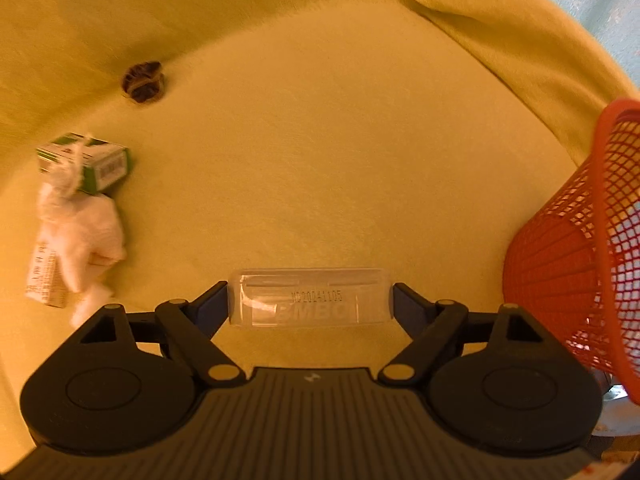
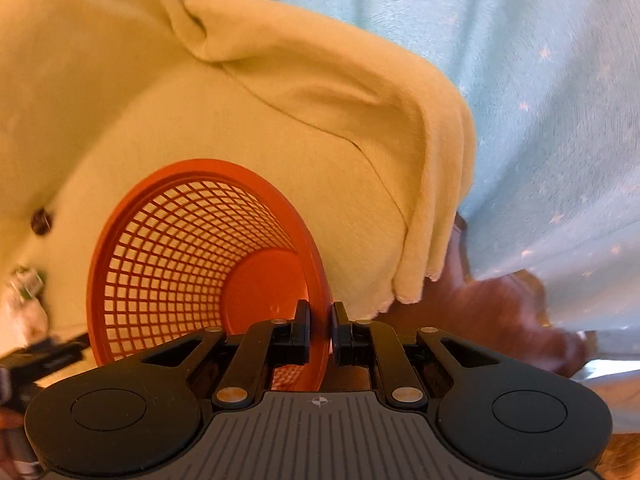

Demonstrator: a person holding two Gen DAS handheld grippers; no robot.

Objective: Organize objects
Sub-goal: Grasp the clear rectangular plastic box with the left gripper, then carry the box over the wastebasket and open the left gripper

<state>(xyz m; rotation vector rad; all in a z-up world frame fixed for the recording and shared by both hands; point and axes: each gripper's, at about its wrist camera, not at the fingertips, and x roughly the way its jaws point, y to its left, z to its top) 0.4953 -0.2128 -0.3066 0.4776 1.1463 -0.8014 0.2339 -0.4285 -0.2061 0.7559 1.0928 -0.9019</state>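
Left gripper (image 1: 310,300) is holding a clear plastic box (image 1: 308,298) crosswise, fingers (image 1: 210,304) spread wide and pressing on its two short ends; box is showing printed digits and hanging just above the yellow cloth (image 1: 320,140) covering the surface. Right gripper (image 2: 320,332) is pinching the rim of the orange mesh basket (image 2: 192,256), fingers (image 2: 302,330) nearly closed with only the rim between them, one inside the basket and one outside. Basket is tilting, mouth facing the right camera; from the left wrist view it's sitting at the right edge, near the box but apart from it. Nothing lying between box and basket, just bare cloth. Off to the left, well apart from the box: one green-and-white carton (image 1: 90,162), one white gauze bundle (image 1: 82,236) touching it and draping over a second, white printed carton (image 1: 44,276). Further back, one small dark round object (image 1: 143,82), too blurry to identify. Count: one basket, one clear box, two cartons, one gauze bundle, one dark item. Yellow cloth is bunching into folds behind the basket, pale blue starred fabric (image 2: 540,100) beyond it.
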